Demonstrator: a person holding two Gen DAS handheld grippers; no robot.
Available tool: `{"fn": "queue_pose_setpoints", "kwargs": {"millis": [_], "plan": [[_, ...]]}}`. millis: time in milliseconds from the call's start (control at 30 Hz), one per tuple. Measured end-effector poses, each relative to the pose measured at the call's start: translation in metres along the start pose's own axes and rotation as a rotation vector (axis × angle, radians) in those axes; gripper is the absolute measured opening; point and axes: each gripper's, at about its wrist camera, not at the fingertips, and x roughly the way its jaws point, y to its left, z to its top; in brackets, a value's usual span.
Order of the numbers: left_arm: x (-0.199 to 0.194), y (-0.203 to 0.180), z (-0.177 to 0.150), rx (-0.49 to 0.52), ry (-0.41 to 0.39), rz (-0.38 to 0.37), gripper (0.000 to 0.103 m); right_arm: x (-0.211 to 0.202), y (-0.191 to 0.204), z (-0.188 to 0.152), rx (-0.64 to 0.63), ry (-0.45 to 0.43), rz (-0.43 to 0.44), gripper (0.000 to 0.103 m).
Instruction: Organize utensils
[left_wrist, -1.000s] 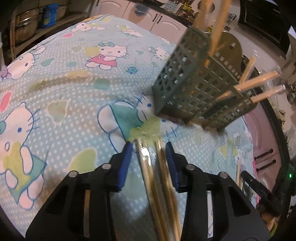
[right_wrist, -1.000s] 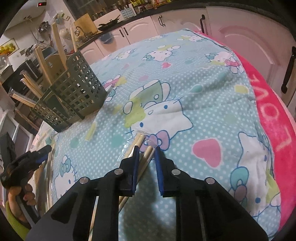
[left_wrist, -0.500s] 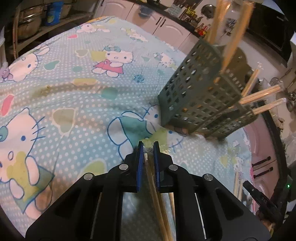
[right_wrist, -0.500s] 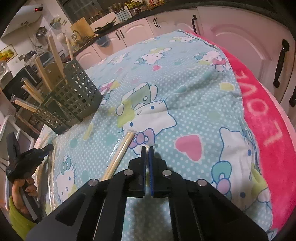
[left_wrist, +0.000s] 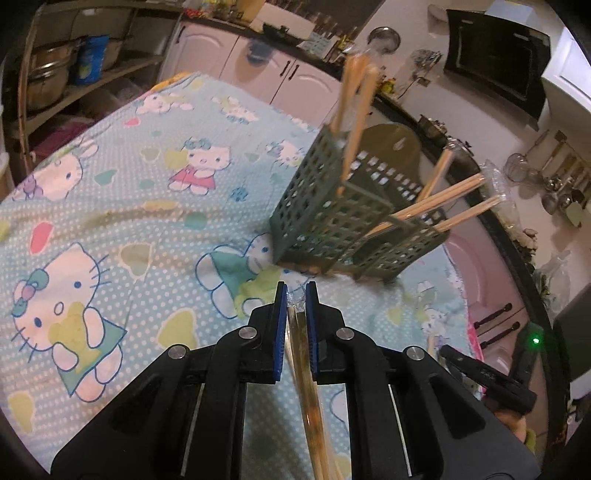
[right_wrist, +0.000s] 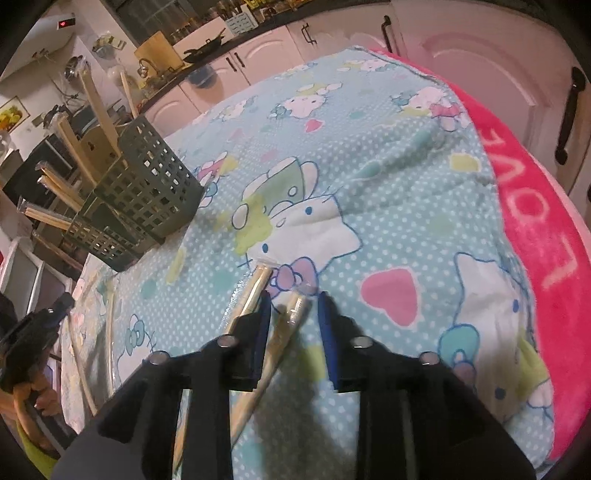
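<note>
My left gripper (left_wrist: 296, 291) is shut on a plastic-wrapped pair of wooden chopsticks (left_wrist: 308, 387), held just above the cartoon-cat tablecloth (left_wrist: 110, 221). Beyond it stands the green perforated utensil holder (left_wrist: 332, 218), with several chopsticks (left_wrist: 354, 107) sticking out. The jaws of my right gripper (right_wrist: 293, 297) are opening. A second wrapped chopstick pair (right_wrist: 291, 314) lies on the cloth between them, and the pads do not press it. Another wrapped pair (right_wrist: 251, 291) lies just left of the left finger. The holder (right_wrist: 144, 192) is at the far left in the right wrist view.
A pink blanket (right_wrist: 546, 229) hangs over the table's right side, with cabinet doors (right_wrist: 480, 55) close behind. More wrapped chopsticks (right_wrist: 110, 332) lie near the table's left edge. A hand with the other gripper (right_wrist: 33, 332) is at the lower left. Shelves with pots (left_wrist: 48, 74) stand beyond the far corner.
The left gripper shut on the wrapped chopsticks and rose with them. The right gripper shut fully, then parted again, with one wrapped pair lying loose between its fingers.
</note>
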Motion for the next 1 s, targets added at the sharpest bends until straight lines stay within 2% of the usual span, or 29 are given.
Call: {"fn": "queue_pose_setpoints", "kwargs": {"millis": [100,133,167,233,400,800,1000], "plan": [[-0.008,-0.008,0.004,0.014,-0.024,-0.013,0.004,0.007,0.009,0.003,-0.036,0.01,-0.034,0.027],[-0.009,-0.011,0.005,0.018,-0.029,-0.017,0.004,0.009,0.011,0.003,-0.048,0.008,-0.046,0.023],[-0.012,-0.015,0.008,0.026,-0.037,-0.024,0.004,0.01,0.013,0.004,-0.068,0.005,-0.064,0.015],[-0.018,-0.022,0.012,0.039,-0.05,-0.033,0.004,0.01,0.014,0.005,-0.073,-0.002,-0.059,0.009],[-0.028,-0.036,0.021,0.067,-0.082,-0.058,0.004,-0.007,0.024,0.01,-0.11,-0.056,-0.022,0.007],[-0.05,-0.066,0.04,0.107,-0.148,-0.129,0.003,-0.1,0.076,0.012,-0.206,-0.289,0.168,0.006],[-0.057,-0.08,0.052,0.14,-0.174,-0.141,0.003,-0.135,0.105,0.02,-0.278,-0.411,0.18,0.006]]}}
